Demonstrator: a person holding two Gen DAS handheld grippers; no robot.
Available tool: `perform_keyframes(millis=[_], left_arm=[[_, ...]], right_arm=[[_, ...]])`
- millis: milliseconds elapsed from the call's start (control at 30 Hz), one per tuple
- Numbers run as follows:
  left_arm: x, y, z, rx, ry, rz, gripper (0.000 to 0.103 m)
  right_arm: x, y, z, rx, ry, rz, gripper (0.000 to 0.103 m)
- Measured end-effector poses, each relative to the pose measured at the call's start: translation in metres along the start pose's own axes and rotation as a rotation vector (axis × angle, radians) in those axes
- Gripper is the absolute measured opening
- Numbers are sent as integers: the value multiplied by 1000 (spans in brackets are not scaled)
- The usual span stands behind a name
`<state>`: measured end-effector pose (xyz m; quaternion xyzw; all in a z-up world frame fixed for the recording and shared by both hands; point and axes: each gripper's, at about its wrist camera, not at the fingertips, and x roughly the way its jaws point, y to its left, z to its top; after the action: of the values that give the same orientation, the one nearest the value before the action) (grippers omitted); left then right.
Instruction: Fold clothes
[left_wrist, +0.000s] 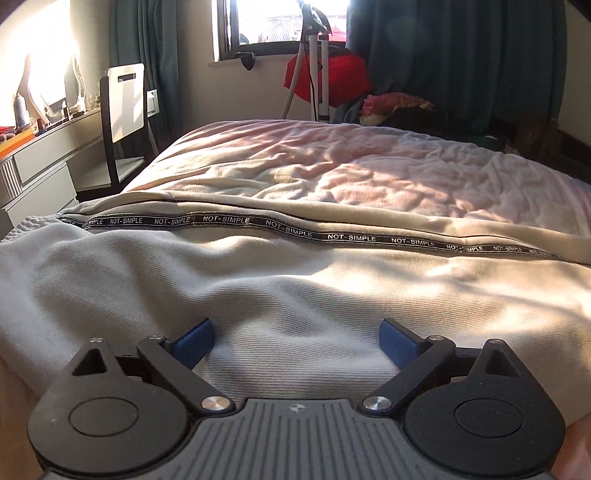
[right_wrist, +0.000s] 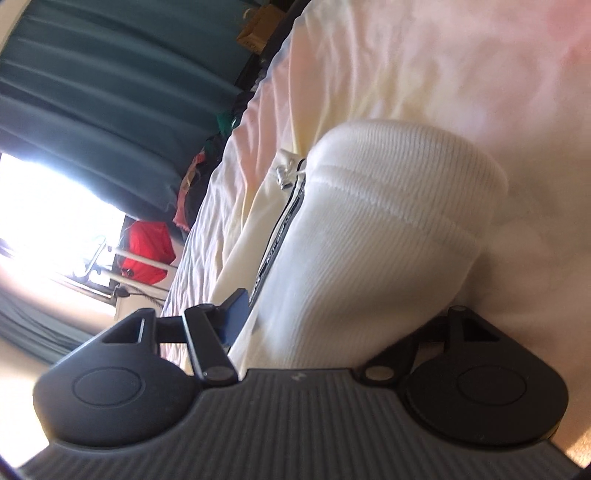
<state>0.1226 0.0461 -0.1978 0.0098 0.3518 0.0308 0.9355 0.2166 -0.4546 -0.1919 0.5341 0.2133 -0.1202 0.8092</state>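
Sunlit bedding covers the bed (left_wrist: 332, 158), and a white zip-up jacket (left_wrist: 258, 288) lies across its near edge. Both blue pads of the left gripper (left_wrist: 297, 341) stand wide apart, straddling a swell of the fabric without pinching it. On the right gripper (right_wrist: 332, 317) only one pad shows; the ribbed hem (right_wrist: 399, 192) fills the gap and hides the other, so I cannot tell its grip. It looks like the grasping step: next, both should close on the edge, then lift together to fold.
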Motion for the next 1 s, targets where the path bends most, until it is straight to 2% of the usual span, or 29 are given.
perform_keyframes(millis=[67, 100, 167, 333, 533, 633, 767, 900, 1000], left_arm=[[1, 2, -1, -5, 16, -3, 98], [1, 3, -1, -6, 18, -5, 98], [2, 4, 0, -7, 23, -7, 98], [3, 4, 2, -4, 30, -7, 99], [2, 6, 5, -11, 33, -18, 99], [-2, 10, 9, -24, 33, -31, 99], [-11, 23, 19, -81, 19, -49, 99], [-23, 44, 31, -170, -14, -53, 99], [-29, 56, 36, -213, -30, -48, 99]], right_arm=[[10, 6, 10, -6, -21, -40, 36], [15, 6, 17, -4, -26, -51, 34], [12, 14, 17, -39, -44, -63, 24], [-12, 56, 11, -331, -158, -98, 19], [-41, 128, -27, -604, -310, -65, 18], [-65, 165, -64, -806, -368, -7, 17], [-89, 208, -141, -1089, -404, 106, 17], [-92, 233, -228, -1331, -373, 193, 16], [-83, 228, -295, -1502, -275, 234, 16]])
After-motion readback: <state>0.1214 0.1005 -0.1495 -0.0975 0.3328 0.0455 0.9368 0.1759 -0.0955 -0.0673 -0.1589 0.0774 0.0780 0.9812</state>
